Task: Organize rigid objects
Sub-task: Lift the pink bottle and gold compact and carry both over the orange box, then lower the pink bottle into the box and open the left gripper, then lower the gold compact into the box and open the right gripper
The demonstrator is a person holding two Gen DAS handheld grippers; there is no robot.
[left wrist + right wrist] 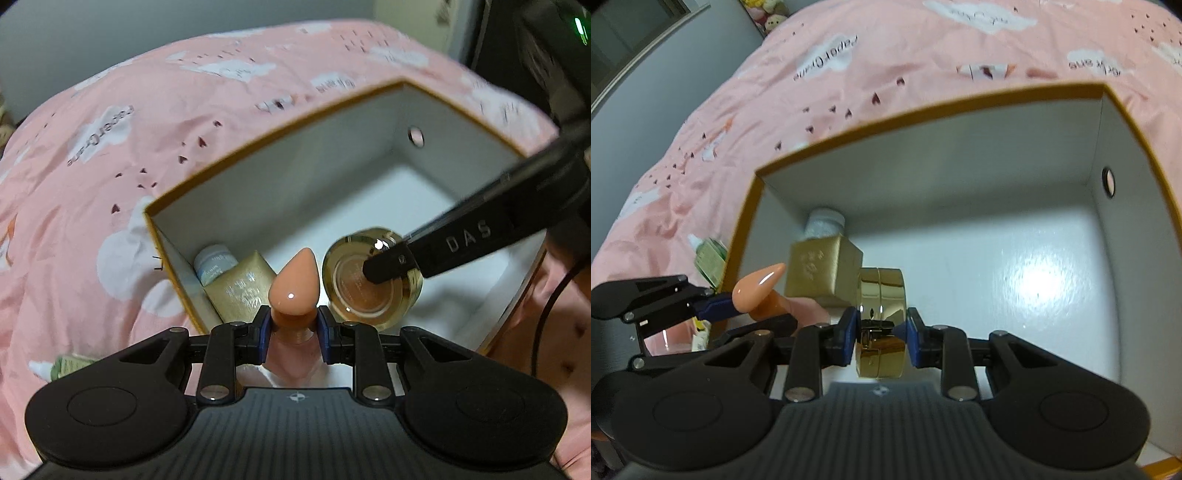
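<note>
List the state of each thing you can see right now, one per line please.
left gripper: shut on the peach-capped bottle.
right gripper: shut on the round gold jar, held on edge.
box: open, no lid on it.
gold carton: inside the box.
white bottle: inside the box, behind the carton.

A bedroom: pink cloud-print duvet [886, 55] covers the bed.

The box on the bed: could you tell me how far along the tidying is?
Done: a gold carton and a white bottle sit inside the box. In hand: the left gripper holds a peach bottle, the right gripper a gold jar. Left: a green tube lies on the bedspread.
</note>
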